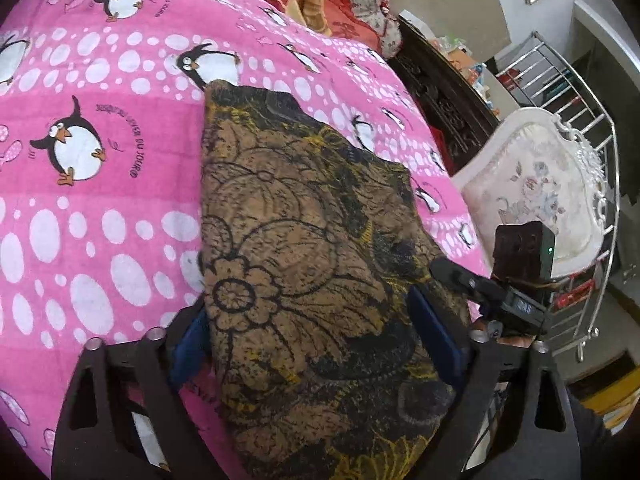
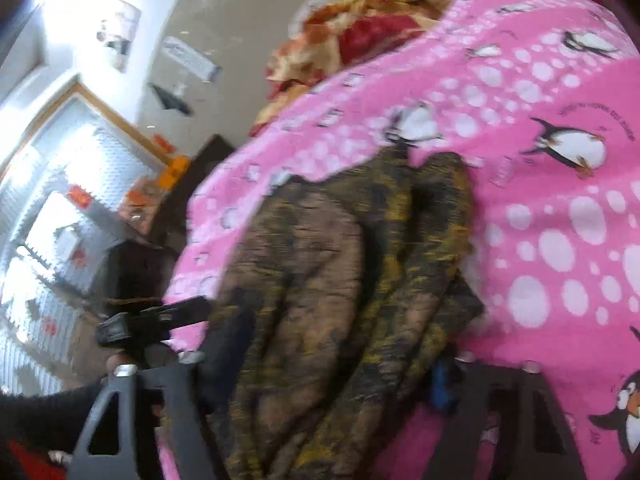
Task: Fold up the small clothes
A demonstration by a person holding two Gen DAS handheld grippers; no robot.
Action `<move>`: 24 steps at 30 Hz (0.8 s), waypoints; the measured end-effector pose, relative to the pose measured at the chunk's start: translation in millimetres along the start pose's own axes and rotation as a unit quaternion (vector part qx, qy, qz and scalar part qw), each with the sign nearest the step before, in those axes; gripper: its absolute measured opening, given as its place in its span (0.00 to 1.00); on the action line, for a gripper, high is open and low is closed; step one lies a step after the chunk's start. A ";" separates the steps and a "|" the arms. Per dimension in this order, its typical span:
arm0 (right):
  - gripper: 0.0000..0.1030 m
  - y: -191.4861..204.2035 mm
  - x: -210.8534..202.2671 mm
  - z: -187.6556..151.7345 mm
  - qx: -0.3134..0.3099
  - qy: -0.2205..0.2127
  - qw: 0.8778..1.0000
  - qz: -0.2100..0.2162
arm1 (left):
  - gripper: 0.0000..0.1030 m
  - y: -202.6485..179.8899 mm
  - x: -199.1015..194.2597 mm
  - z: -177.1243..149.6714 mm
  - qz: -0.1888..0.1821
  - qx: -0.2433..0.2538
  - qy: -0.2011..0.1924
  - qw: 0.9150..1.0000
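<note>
We're over the bed, and the brown-and-black flower-printed cloth garment [image 1: 304, 264] lies on the pink bedsheet printed with penguins and white ovals [image 1: 100, 216], already doubled into a long, thick strip that runs away from us toward the far side of the bed.

Our left hand-held gripper [image 1: 316, 340] straddles the near end of that strip, its blue pads standing wide on either side of the cloth, and we can't see either pad pressing in, so we read it as spread, not gripping.

Our right hand-held gripper [image 2: 324, 384] comes in from the other side. The view is smeared with blur; the garment bunches up between its fingers, with a blue pad [image 2: 442, 390] peeking out at the right edge of the folds. Jaws look about half-wide, but we can't tell if they pinch the fabric.

How will this thing handle? We judge it light, limp and thin, with no stiffness at all; it will sag and slide wherever it's unsupported, and stacked layers can slip apart. The soft bed gives under it too.

So we'd take hold at the near edge, one gripper toward each corner, catching all layers together, and keep the cloth taut between the two.
</note>
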State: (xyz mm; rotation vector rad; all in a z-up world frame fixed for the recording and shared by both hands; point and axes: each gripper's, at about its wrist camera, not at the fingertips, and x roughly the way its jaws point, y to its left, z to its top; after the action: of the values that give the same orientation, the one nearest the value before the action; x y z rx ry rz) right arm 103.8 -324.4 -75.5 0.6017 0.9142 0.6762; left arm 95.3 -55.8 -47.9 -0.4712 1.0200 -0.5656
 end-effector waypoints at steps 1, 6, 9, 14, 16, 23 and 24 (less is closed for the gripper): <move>0.46 -2.8 1.7 2.7 0.004 0.000 1.000 -0.008 | 0.66 3.3 -1.2 0.5 0.009 -0.003 -0.002 1.000; 0.31 -4.4 8.5 5.2 0.000 0.005 0.999 -0.035 | 0.16 17.0 -4.8 0.2 0.038 -0.039 -0.018 0.998; 0.20 8.4 7.7 5.2 -0.020 0.006 0.998 -0.052 | 0.13 -4.7 -12.5 -3.6 0.080 0.013 -0.039 0.996; 0.18 35.0 3.5 17.9 -0.038 -0.018 0.998 -0.054 | 0.12 -11.9 -42.0 8.7 0.093 0.041 -0.077 0.992; 0.17 46.3 11.9 26.1 -0.045 -0.021 0.998 -0.045 | 0.12 -0.6 -58.7 18.5 0.099 0.045 -0.089 0.990; 0.17 95.0 92.1 60.8 -0.077 -0.002 0.997 0.006 | 0.12 60.9 -113.0 45.2 0.151 0.028 -0.122 0.981; 0.17 99.3 101.1 63.4 -0.080 -0.002 0.997 0.009 | 0.12 68.7 -114.9 47.6 0.155 0.024 -0.122 0.980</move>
State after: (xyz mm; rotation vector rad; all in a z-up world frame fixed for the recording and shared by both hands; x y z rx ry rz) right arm 176.2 -196.6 -24.9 0.4695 0.8437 0.7568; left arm 106.0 75.0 6.9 -0.3203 0.8225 -0.2453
